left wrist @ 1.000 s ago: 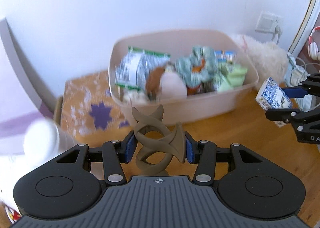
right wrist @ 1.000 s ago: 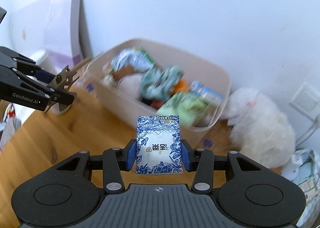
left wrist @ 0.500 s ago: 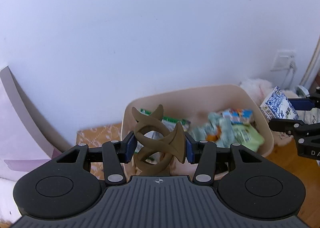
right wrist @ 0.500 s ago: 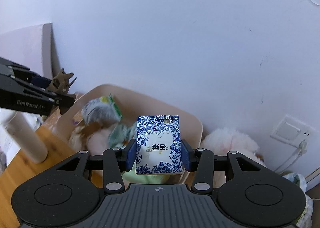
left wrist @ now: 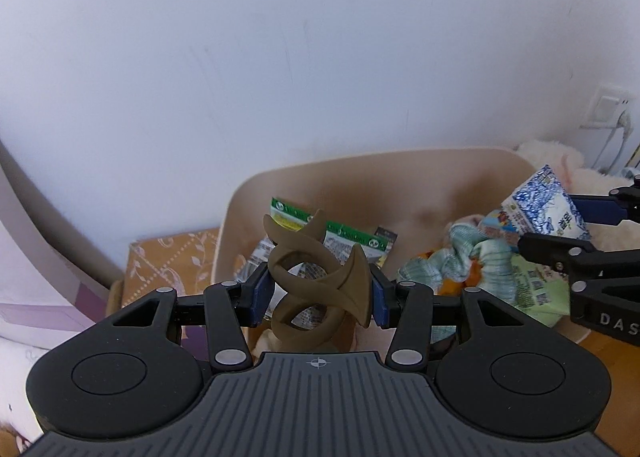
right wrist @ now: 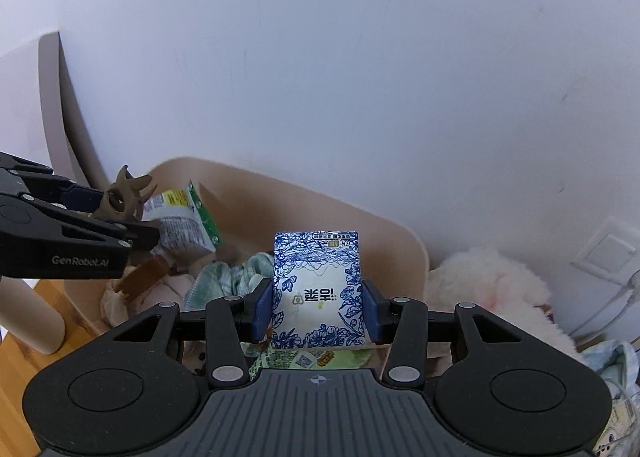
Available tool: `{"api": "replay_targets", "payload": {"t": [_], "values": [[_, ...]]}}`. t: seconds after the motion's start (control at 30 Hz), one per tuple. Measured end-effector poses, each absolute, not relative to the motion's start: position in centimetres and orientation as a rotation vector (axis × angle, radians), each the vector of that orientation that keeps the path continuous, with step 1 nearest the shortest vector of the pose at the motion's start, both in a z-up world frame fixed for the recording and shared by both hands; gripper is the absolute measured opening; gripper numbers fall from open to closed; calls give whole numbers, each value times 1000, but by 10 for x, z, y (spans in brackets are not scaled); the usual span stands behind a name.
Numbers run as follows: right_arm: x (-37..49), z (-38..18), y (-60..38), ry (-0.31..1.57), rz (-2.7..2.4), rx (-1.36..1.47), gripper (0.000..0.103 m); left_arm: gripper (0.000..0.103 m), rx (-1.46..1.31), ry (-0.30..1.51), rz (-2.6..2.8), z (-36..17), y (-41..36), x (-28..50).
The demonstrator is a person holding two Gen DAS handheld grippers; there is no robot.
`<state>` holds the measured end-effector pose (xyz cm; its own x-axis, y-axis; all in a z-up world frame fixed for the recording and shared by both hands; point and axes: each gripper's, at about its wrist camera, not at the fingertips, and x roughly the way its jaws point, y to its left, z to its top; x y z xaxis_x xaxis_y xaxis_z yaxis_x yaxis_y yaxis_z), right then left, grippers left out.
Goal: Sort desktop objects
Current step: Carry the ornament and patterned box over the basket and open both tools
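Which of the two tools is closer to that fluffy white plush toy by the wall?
Right. The right tool, shut on the blue-and-white carton, is above the beige bin, beside the plush toy. The left tool hovers at the bin's far end.

Beige bin (left wrist: 420, 165): near wall and floor hidden behind the gripper bodies, both views.
Hair clip (left wrist: 320, 281): lower end hidden behind the housing at 6 o'clock.
Green packet (right wrist: 312, 359): mostly covered by the blue-and-white carton (right wrist: 318, 289); print too small to read.
White cylinder (right wrist: 28, 317): top hidden behind the left gripper (right wrist: 132, 223).
Plush toy (left wrist: 556, 157): cut by the edge at 3 o'clock.
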<state>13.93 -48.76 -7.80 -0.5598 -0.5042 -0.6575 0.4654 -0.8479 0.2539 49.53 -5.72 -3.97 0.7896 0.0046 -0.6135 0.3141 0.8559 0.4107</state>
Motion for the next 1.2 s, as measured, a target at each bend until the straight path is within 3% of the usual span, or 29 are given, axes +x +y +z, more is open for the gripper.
{"api": "replay_targets", "payload": {"t": [0.3, 0.37, 0.5, 0.6, 0.8, 1.2], "values": [[125, -105, -508, -56, -2351, 1082, 43, 50, 494, 700, -199, -58, -64, 514], [122, -106, -510, -53, -2351, 1082, 44, 55, 478, 698, -211, -58, -64, 513], [123, -106, -511, -33, -2347, 1076, 64, 72, 448, 697, -198, -57, -58, 513], [126, -104, -508, -55, -2350, 1074, 85, 74, 429, 692, -203, -57, -60, 514], [131, -97, -497, -108, -2364, 1064, 101, 76, 431, 671, -209, -47, -60, 507], [151, -74, -475, -180, -2375, 1076, 103, 76, 458, 593, -210, -18, -64, 459]]}}
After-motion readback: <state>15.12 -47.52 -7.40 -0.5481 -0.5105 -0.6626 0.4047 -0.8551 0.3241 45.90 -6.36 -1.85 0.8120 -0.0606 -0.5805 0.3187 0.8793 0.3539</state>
